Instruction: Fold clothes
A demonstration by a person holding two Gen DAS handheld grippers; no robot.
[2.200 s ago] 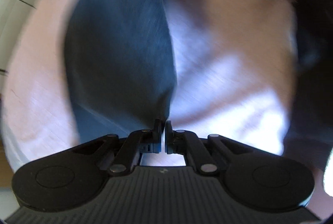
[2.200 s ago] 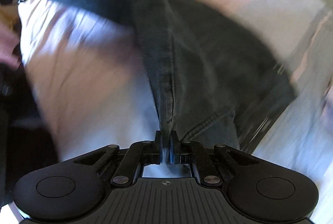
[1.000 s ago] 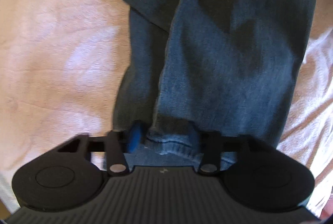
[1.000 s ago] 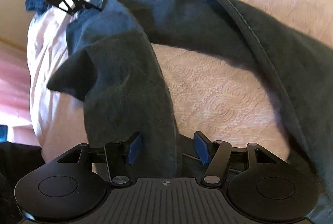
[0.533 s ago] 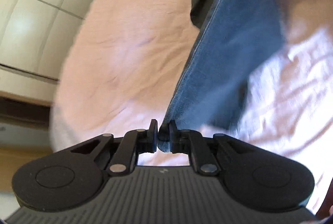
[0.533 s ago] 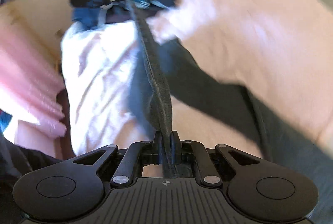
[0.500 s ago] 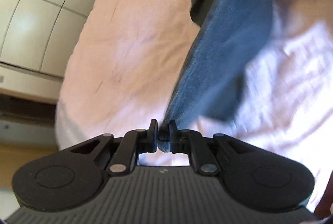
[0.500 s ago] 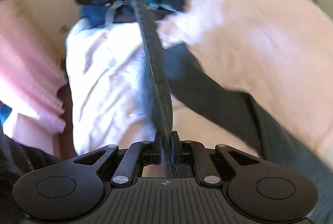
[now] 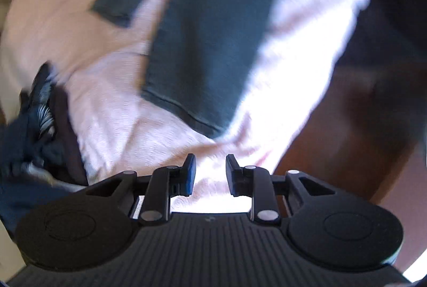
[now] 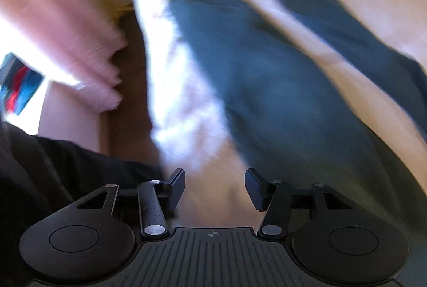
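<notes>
Denim: dark trousers [image 9: 208, 41] lie spread on the pale pink bedspread [image 9: 112, 111], two legs diverging.
Left gripper [image 9: 208, 175]: jaws apart, empty; nearest hem lies just ahead of the fingers.
Right gripper [image 10: 214, 189]: jaws wide, empty; trousers [image 10: 280, 89] lie ahead and rightward.
Long axis: each leg runs away from the fingers.
Nearer: left gripper, by a judgement.
Blur: both views smeared.
</notes>
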